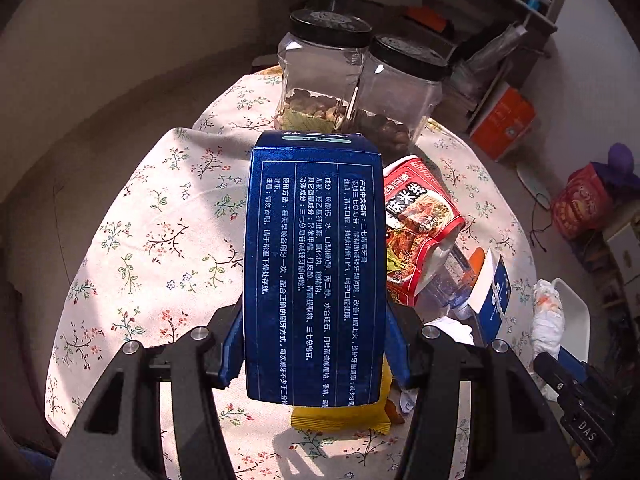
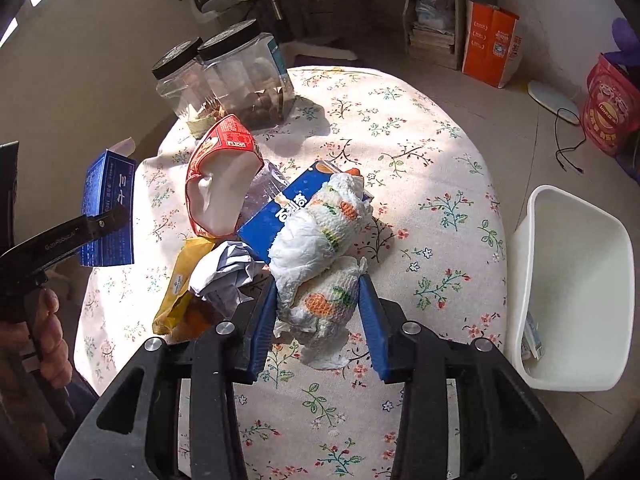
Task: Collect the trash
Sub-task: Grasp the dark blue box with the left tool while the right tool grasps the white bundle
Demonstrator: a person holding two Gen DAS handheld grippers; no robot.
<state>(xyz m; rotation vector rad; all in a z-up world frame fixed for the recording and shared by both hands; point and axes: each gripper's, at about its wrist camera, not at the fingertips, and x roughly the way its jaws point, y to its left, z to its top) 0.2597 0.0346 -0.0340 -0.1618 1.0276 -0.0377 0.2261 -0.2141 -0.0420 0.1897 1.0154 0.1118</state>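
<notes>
1. In the left wrist view, the left gripper [image 1: 316, 344] fills the bottom of the frame. Its two blue pads squeeze a tall dark blue box [image 1: 316, 264] with white writing, so it is closed on the box. The box stands up in the middle of the frame, lifted off the flowery tablecloth [image 1: 160, 208].
2. Under the box, a yellow wrapper [image 1: 340, 420] lies on the cloth. To the right lie a red noodle packet [image 1: 424, 220] and a small blue and white carton [image 1: 494, 292].
3. At the top stand two clear jars [image 1: 324, 72] with black lids, side by side, with nuts at the bottom.
4. In the right wrist view, the right gripper [image 2: 318, 320] sits at the bottom. Its blue pads press on a crumpled paper towel [image 2: 320, 256] with orange prints, so it is closed on the towel.
5. Behind the towel lies the blue carton, and to its left are the red noodle packet, a crumpled white paper ball [image 2: 228, 276] and the yellow wrapper, all close together on the cloth.
6. A white bin [image 2: 576, 288] stands at the right edge, just beside the table. Something small lies inside it.
7. At the far left, the other gripper holds the dark blue box, and a hand [image 2: 44, 340] grips its handle.
</notes>
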